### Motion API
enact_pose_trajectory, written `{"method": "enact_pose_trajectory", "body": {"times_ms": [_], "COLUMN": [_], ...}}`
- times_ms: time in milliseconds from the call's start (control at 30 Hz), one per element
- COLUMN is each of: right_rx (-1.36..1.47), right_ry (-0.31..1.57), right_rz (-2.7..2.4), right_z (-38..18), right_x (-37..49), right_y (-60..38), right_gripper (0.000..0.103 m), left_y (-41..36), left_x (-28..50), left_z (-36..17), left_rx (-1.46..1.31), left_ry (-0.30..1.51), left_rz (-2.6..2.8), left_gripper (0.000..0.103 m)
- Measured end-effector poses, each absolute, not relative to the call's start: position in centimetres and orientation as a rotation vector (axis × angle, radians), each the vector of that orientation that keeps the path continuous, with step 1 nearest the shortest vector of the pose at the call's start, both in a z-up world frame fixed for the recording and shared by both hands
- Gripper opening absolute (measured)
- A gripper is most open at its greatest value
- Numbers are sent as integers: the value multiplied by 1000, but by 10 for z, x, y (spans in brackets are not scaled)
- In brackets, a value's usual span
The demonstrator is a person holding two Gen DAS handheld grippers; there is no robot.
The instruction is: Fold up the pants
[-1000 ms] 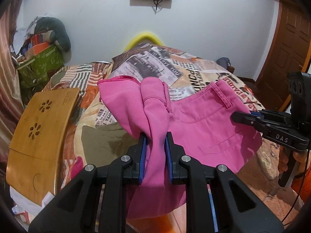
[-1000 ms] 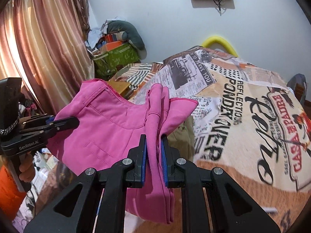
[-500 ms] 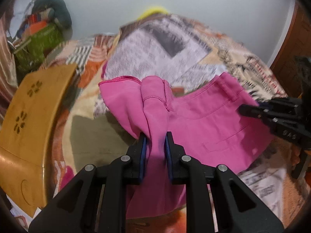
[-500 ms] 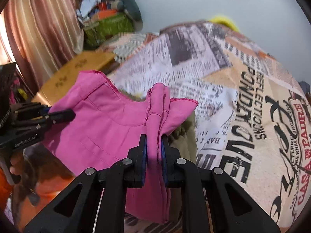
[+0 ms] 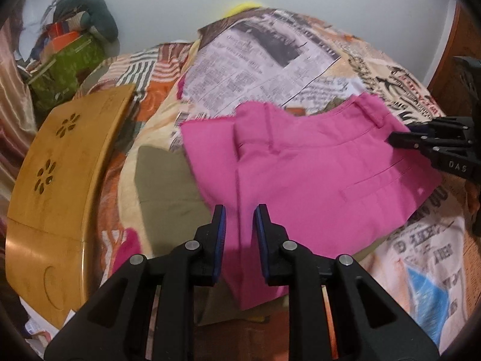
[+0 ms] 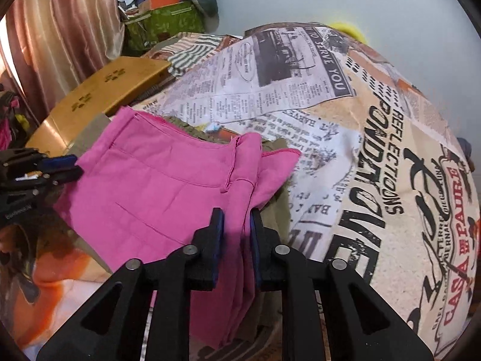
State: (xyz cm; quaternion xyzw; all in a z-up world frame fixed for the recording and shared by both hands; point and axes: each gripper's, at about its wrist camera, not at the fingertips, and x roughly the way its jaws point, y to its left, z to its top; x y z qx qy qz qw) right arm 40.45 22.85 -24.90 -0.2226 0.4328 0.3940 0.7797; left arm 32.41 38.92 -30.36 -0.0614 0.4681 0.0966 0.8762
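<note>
The pink pants (image 5: 315, 168) lie folded on the bed, on top of an olive garment (image 5: 168, 180). My left gripper (image 5: 239, 215) is open, its jaws parted over the near pink edge, with the cloth lying flat between them. My right gripper (image 6: 234, 218) is open too, its jaws apart over the other corner of the pants (image 6: 168, 186). Each gripper shows in the other's view: the right one (image 5: 399, 138) at the pants' right edge, the left one (image 6: 72, 165) at their left edge.
A bedsheet printed with newspaper text (image 6: 360, 138) covers the bed. A curved wooden lap table (image 5: 60, 165) lies on the left side. A green box and piled clutter (image 5: 69, 60) stand against the wall. Curtains (image 6: 60, 30) hang at the left.
Both grippers lowered the pants onto the bed and opened. The bunched cloth that was pinched in each now lies flat and spread out.
</note>
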Motion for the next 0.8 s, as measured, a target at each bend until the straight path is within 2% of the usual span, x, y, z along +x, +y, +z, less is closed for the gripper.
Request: {"method": "enact_pose_trajectory", "body": {"times_ms": [133,200,500,800], "right_rx": [-488,-488,-388,-435], "right_ry": [958,956,917,996], "right_rz": [845,832,914,905], "right_z": [-252,-247,-216,-247], "right_x": [408,409,391,384], "right_y": [223,218,195,190], "right_gripper": [24,31,35,35], "left_y": [398,398,365,341], "left_x": [326,323,317,327], "left_z": [-320,-318,-275,-311], "left_rx": [-144,-141,-158,-86], "left_ry": [1034,1026,902,1003], "left_rz": [224,224,133,153], "left_gripper": [20,20,20,20]}}
